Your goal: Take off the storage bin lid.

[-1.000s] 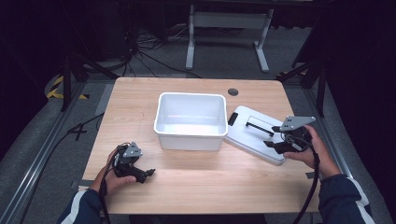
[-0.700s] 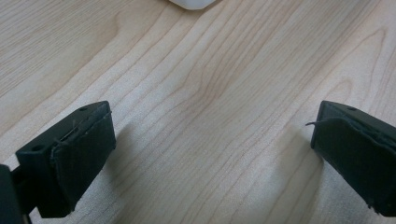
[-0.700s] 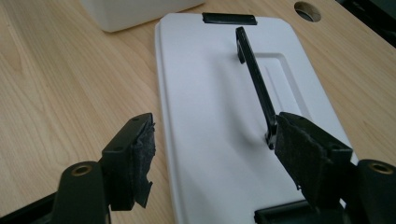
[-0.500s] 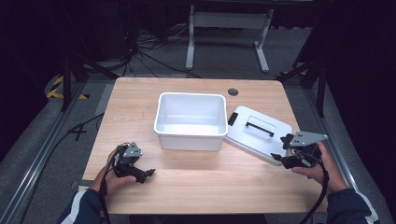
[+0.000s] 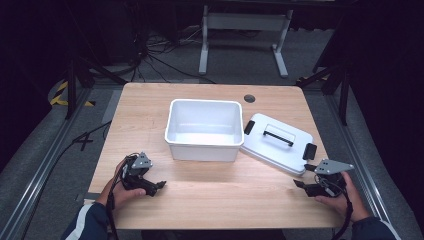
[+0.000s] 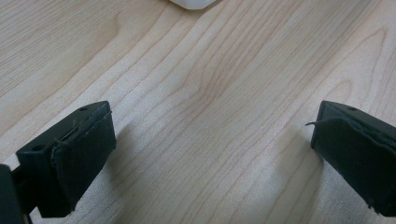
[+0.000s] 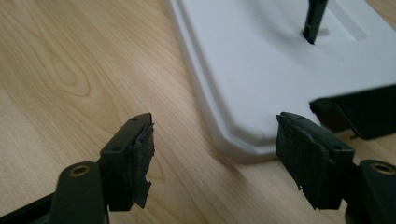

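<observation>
A white open bin (image 5: pixel 203 131) stands in the middle of the wooden table (image 5: pixel 210 200). Its white lid (image 5: pixel 278 142) with a black handle (image 5: pixel 278 135) and black latches lies flat to the bin's right. My right gripper (image 5: pixel 302 184) rests on the table at the near right, just in front of the lid's near corner (image 7: pixel 243 144). It is open with nothing between its fingers (image 7: pixel 306 156). My left gripper (image 5: pixel 159 187) lies at the near left, open and wide apart over bare wood (image 6: pixel 210 140). A white corner of the bin (image 6: pixel 191 3) shows at the top of the left gripper view.
A round cable hole (image 5: pixel 249 98) sits in the table's far edge. Beyond the table stand a grey stand's legs (image 5: pixel 242 35) and floor cables. A metal rail (image 5: pixel 45 165) runs along the left side.
My right gripper has drawn back from over the lid toward the near table edge and come down. The left gripper has stayed in place.
</observation>
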Tool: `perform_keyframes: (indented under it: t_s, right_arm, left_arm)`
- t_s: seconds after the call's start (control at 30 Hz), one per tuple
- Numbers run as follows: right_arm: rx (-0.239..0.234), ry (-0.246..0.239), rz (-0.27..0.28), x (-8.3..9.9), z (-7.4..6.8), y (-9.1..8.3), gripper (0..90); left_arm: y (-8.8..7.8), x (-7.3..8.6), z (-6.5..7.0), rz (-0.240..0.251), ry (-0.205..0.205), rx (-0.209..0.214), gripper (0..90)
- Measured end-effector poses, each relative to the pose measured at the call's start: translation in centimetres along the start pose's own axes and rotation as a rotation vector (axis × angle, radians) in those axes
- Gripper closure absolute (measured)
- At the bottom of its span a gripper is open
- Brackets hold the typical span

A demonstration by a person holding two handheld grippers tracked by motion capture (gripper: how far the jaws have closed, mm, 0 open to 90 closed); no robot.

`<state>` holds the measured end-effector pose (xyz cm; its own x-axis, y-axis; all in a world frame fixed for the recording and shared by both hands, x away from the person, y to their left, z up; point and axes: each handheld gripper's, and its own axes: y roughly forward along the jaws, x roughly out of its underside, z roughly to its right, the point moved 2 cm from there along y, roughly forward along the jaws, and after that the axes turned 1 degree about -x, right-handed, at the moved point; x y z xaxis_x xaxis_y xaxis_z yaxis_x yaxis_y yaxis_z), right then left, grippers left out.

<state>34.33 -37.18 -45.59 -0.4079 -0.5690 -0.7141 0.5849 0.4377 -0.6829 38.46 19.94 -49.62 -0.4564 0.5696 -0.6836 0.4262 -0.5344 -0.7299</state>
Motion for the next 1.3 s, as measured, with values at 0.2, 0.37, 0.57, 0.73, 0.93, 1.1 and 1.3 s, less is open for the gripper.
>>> perform_keyframes:
  t_s: [0.2, 0.37, 0.57, 0.73, 0.93, 1.1, 1.3]
  right_arm:
    - [-0.001, 0.062, -0.007, 2.0, 0.0, 0.3, 26.2]
    - [-0.020, 0.095, 0.018, 2.6, 0.2, 0.5, 24.4]
    - [-0.041, 0.144, 0.026, 3.0, 0.6, 0.7, 23.5]
    - [-0.040, 0.145, 0.026, 2.9, 0.6, 0.7, 23.5]
    - [-0.040, 0.145, 0.027, 2.9, 0.6, 0.7, 23.4]
    - [-0.039, 0.147, 0.026, 2.9, 0.6, 0.7, 23.3]
    - [-0.040, 0.147, 0.027, 2.9, 0.6, 0.7, 23.3]
  left_arm:
    - [0.0, 0.0, 0.0, -0.001, -0.003, 0.003, 0.2]
    - [0.0, 0.0, 0.0, -0.003, -0.005, 0.004, 0.2]
    - [0.1, -0.1, -0.1, -0.002, 0.002, 0.003, 0.2]
    - [0.1, -0.1, 0.0, 0.005, -0.004, -0.003, 0.2]
    - [0.1, -0.1, 0.0, 0.004, -0.005, -0.003, 0.2]
    - [0.1, 0.0, 0.1, 0.002, -0.012, -0.005, 0.2]
    - [0.1, -0.1, 0.0, -0.001, -0.006, 0.001, 0.2]
